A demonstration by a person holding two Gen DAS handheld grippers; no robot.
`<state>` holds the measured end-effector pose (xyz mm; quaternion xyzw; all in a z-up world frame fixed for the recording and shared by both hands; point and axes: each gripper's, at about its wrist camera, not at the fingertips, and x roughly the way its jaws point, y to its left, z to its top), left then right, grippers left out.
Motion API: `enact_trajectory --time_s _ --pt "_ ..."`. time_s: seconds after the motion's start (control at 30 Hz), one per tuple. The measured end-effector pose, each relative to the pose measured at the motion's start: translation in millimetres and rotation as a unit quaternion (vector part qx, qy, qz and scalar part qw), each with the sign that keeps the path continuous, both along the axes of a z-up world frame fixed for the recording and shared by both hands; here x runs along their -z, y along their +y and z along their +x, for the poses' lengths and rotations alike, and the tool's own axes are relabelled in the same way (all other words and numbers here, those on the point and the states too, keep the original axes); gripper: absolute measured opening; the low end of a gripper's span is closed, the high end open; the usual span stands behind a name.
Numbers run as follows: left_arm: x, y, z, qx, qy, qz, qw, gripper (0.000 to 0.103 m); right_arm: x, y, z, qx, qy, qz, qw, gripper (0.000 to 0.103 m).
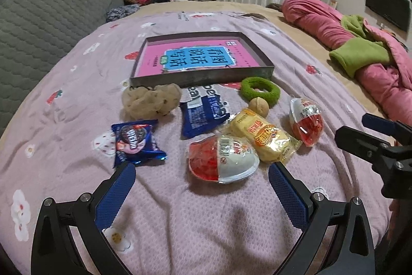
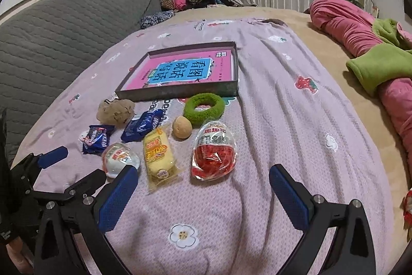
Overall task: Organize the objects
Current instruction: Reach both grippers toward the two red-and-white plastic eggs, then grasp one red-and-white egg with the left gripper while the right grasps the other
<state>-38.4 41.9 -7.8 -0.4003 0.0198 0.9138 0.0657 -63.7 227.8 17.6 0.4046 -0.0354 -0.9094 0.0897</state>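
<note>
Both grippers (image 1: 202, 181) (image 2: 203, 183) wide open, empty; red tag (image 2: 408, 208) only in right view.

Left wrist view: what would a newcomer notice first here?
The shallow grey box holding a pink book with a blue label sits mid-bed on the lilac floral blanket. In front lie scattered snacks, notably a red-and-white egg-shaped packet nearest the open left claw.

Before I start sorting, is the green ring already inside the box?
No, the green ring lies on the bedspread just outside the box, whose only visible content is a pink book.
</note>
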Motion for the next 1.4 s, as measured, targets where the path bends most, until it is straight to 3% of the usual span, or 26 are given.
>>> enact_trajectory --time_s 0.33,0.63,0.8,0.93,1.0,1.07,1.2,1.4 --pt "22 7 -23 0.01 -0.017 0.006 0.9998 0.103 22 -9 -24 -0.007 -0.023 0.023 0.999 0.103" --pt "36 7 -45 0.009 -0.035 0.016 0.9992 0.103 37 -5 -52 0.011 -0.041 0.015 0.999 0.103" --pt "39 11 -49 0.013 -0.036 0.014 0.9991 0.1 43 -9 -63 -0.001 -0.05 0.026 0.998 0.092" --pt "44 12 -55 0.02 -0.046 0.026 0.9984 0.093 49 -13 -69 -0.01 -0.06 0.034 0.998 0.076" --pt "46 11 -57 0.026 -0.052 0.036 0.9977 0.078 52 -15 -71 -0.016 -0.065 0.034 0.997 0.069" --pt "48 12 -58 0.028 -0.057 0.039 0.9972 0.076 55 -15 -71 -0.018 -0.067 0.033 0.997 0.063" --pt "48 12 -58 0.032 -0.055 0.046 0.9969 0.071 56 -14 -70 -0.025 -0.067 0.03 0.997 0.056" --pt "48 6 -58 0.035 -0.055 0.067 0.9956 0.068 56 -14 -68 -0.036 -0.057 0.022 0.997 0.056"
